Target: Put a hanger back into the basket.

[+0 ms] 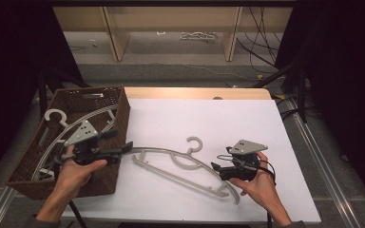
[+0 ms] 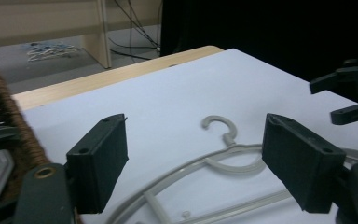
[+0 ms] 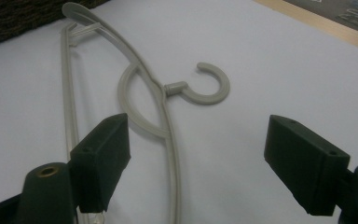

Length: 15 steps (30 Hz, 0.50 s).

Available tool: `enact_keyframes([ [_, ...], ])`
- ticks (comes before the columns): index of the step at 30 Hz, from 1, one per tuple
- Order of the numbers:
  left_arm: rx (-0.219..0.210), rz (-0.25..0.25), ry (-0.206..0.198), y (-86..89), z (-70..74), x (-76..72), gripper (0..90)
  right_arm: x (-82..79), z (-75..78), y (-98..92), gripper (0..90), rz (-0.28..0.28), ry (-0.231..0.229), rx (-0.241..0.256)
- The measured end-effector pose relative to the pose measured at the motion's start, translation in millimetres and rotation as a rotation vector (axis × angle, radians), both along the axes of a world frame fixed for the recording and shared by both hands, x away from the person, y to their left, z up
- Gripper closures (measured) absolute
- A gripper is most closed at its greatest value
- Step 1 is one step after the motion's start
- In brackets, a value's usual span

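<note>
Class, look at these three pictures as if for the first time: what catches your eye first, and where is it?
The pale grey hanger lying flat on the white table sheet, hook pointing away from the person, draws the eye first. The left gripper and right gripper sit at its two ends, jaws open, holding nothing. At the left stands a brown woven basket with more hangers inside.

The basket's (image 1: 119,114) near wall hides parts of the hangers (image 1: 57,118) inside it.

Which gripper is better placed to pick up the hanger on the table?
Probably the left gripper: its open jaws sit right at the near end of the hanger, beside the basket. The right gripper, also open, hovers close over the other end.
</note>
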<state>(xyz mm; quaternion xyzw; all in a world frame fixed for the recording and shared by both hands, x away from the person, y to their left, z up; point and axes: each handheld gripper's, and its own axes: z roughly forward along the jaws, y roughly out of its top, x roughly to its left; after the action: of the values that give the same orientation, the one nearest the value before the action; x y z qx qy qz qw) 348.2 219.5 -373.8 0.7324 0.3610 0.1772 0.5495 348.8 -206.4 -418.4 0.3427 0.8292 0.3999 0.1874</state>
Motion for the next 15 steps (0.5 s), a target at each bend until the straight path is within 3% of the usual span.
enact_keyframes([
  [10, 0.017, -0.069, -0.006, -33.0, -19.8, -16.2, 21.3, 1.1, -2.0, 1.5, 23.4, 0.005, 0.0, -0.001],
  [15, 0.032, -0.096, -0.018, -44.9, -34.3, -24.7, 20.6, 1.2, -3.5, 1.3, 23.3, 0.005, 0.026, 0.009],
])
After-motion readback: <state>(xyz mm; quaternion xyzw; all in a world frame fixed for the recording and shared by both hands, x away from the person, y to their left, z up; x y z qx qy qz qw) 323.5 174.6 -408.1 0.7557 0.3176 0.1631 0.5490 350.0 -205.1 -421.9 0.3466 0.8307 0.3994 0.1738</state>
